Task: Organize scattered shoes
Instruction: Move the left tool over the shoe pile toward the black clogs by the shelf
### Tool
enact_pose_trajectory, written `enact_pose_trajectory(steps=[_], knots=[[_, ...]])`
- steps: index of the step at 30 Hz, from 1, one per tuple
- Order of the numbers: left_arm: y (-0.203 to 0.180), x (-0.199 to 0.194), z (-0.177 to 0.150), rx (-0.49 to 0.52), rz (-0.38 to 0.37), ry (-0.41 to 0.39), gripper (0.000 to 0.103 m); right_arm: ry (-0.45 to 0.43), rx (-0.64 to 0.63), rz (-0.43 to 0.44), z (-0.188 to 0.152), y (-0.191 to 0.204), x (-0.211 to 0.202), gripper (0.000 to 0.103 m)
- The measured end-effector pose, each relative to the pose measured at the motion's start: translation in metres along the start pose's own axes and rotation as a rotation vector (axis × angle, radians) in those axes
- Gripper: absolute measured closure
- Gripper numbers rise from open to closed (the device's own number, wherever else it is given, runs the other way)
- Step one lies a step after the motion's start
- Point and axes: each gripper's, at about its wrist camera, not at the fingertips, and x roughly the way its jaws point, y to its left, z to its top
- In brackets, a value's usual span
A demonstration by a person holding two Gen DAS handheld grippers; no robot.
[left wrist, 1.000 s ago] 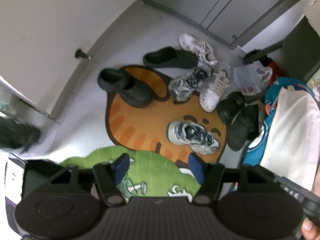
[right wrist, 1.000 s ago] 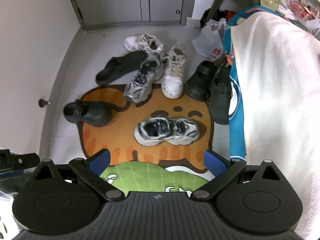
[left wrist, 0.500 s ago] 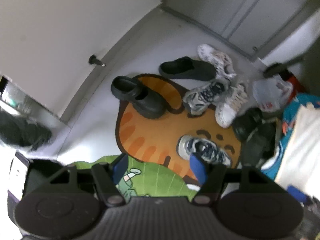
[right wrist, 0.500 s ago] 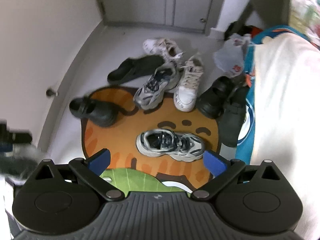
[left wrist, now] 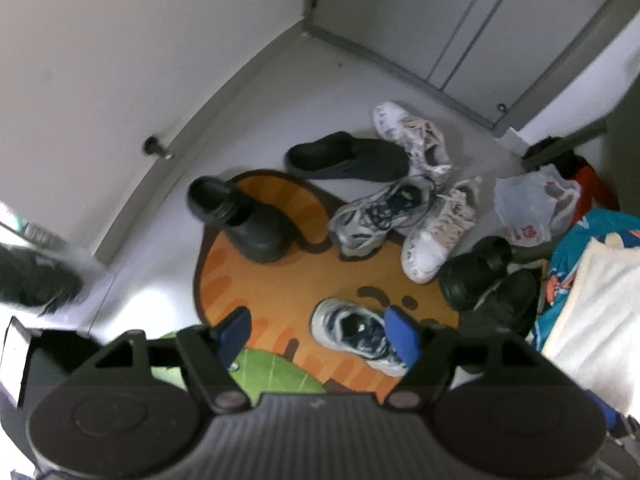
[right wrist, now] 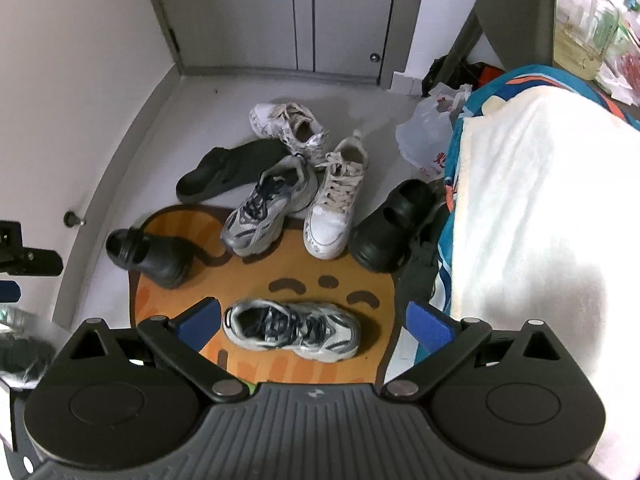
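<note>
Right tool (right wrist: 316,324) was spread wide, empty, hovering over the orange mat (right wrist: 280,276); silver-navy sneaker (right wrist: 292,330) lay on its side on the mat, between the blue pads, not touched. Left tool (left wrist: 318,334) also spread, empty; the same sneaker (left wrist: 356,330) sat just by its right pad.

From the right wrist view, outward from that sneaker:
- 10 o'clock: black chunky shoe (right wrist: 150,256), half on the mat edge.
- 12 o'clock: second silver-navy sneaker (right wrist: 268,208), toe on the mat, touching a white sneaker (right wrist: 336,204) at its right.
- Further at 12: patterned white sneaker (right wrist: 290,128) on the floor, heel against the pile; black slip-on (right wrist: 232,170) at 11, on the floor.
- 1–2 o'clock: black chunky shoe (right wrist: 394,224) off the mat; another dark shoe (right wrist: 422,276) just beside it, partly hidden by bedding (right wrist: 540,220).
- White plastic bag (right wrist: 430,136) further out at 1, grey cabinet doors (right wrist: 304,16) behind.

Green mat (left wrist: 272,372) under the left tool, butting the orange one.
</note>
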Motion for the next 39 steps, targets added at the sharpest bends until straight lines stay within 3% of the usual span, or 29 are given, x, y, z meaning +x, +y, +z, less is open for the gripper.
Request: enact_pose_trajectory(steps=[8, 16, 20, 25, 32, 35, 39], knots=[[0.009, 0.066, -0.019, 0.006, -0.033, 0.012, 0.027, 0.024, 0.131, -0.095, -0.013, 0.0, 0.058, 0.002], [0.044, 0.121, -0.048, 0.046, -0.082, -0.006, 0.03, 0.032, 0.222, -0.123, -0.04, 0.015, 0.106, 0.002], [0.058, 0.136, -0.054, 0.077, -0.119, -0.027, 0.03, 0.01, 0.171, -0.133, -0.049, 0.034, 0.116, 0.002], [0.066, 0.142, -0.058, 0.102, -0.09, -0.126, 0.032, -0.04, 0.068, -0.148, -0.037, 0.046, 0.136, 0.002], [0.071, 0.177, -0.007, 0.117, -0.131, -0.083, 0.032, -0.104, -0.064, -0.169, -0.02, 0.058, 0.164, 0.002], [0.065, 0.179, 0.002, 0.114, -0.169, -0.074, 0.032, -0.092, -0.044, -0.182, -0.01, 0.053, 0.167, 0.002], [0.046, 0.18, 0.016, 0.159, -0.227, -0.079, 0.032, -0.051, 0.024, -0.129, 0.008, 0.042, 0.177, 0.002]])
